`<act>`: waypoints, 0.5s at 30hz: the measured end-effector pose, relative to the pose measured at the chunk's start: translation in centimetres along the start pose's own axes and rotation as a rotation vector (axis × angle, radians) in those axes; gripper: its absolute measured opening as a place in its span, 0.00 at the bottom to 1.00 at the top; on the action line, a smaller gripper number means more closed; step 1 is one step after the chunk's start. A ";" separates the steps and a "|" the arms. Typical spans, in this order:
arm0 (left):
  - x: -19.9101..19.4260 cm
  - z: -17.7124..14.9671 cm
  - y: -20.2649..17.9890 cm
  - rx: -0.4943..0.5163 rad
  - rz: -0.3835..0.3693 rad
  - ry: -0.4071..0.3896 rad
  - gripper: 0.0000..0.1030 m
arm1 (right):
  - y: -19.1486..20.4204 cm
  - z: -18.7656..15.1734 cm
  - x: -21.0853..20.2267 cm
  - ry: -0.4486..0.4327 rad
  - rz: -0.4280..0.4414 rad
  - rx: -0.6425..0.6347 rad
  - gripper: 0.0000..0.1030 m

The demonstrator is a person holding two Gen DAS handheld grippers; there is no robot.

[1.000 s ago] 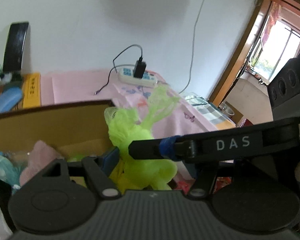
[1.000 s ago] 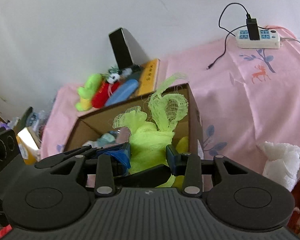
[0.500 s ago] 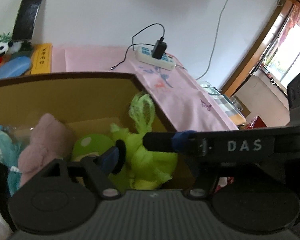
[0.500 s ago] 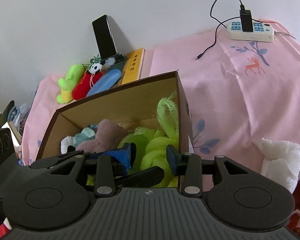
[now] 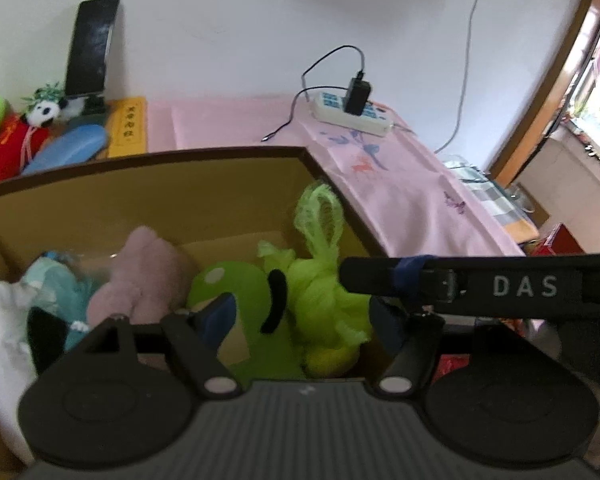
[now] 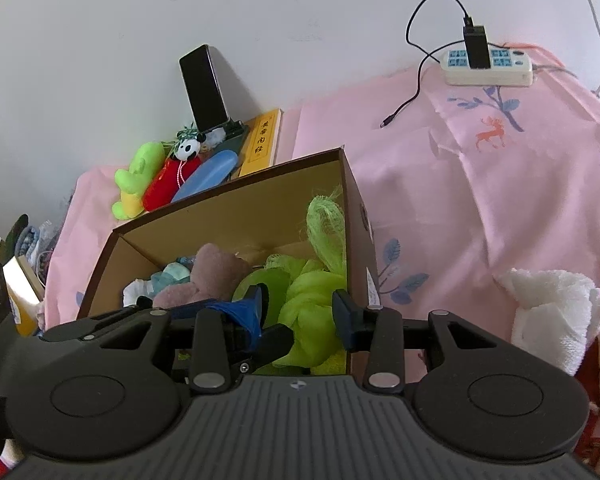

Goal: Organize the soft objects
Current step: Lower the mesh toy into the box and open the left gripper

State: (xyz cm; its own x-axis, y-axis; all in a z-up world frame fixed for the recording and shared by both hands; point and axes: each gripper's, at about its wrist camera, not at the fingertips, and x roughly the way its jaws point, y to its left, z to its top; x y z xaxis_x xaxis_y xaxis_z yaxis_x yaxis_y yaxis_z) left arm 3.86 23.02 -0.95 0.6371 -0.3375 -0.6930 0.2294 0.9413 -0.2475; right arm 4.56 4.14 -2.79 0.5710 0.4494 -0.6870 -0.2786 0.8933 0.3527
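Note:
A brown cardboard box (image 6: 236, 204) stands on the pink cloth and also shows in the left wrist view (image 5: 148, 192). A lime green mesh bath puff (image 6: 320, 292) lies inside at its right side, also seen in the left wrist view (image 5: 320, 280). Beside it lie a green plush (image 5: 236, 284), a pink plush (image 5: 148, 276) and a pale blue soft item (image 5: 48, 280). My left gripper (image 5: 304, 316) is open above the box, empty. My right gripper (image 6: 300, 304) is open over the puff, empty. A white towel (image 6: 552, 312) lies right of the box.
A power strip (image 6: 488, 66) with a black charger and cable lies at the back right. A phone on a stand (image 6: 204, 88), a panda toy (image 6: 188, 148), a green plush (image 6: 134, 176), a blue case and a yellow book sit behind the box. A window is far right.
Both grippers lowered the green mesh puff into the box and opened. The puff now lies inside, free of both grippers.

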 end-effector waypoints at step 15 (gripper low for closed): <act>-3.2 -0.7 -2.0 0.039 0.173 -0.039 0.82 | 1.0 -1.1 -2.1 -0.048 -0.059 -0.072 0.22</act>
State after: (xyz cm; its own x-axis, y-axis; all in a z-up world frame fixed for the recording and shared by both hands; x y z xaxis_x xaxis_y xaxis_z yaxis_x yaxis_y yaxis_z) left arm 0.84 22.19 1.27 0.6976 -0.1707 -0.6959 0.1415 0.9849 -0.0997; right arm 2.21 4.13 -1.69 0.6237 0.3968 -0.6735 -0.2975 0.9172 0.2649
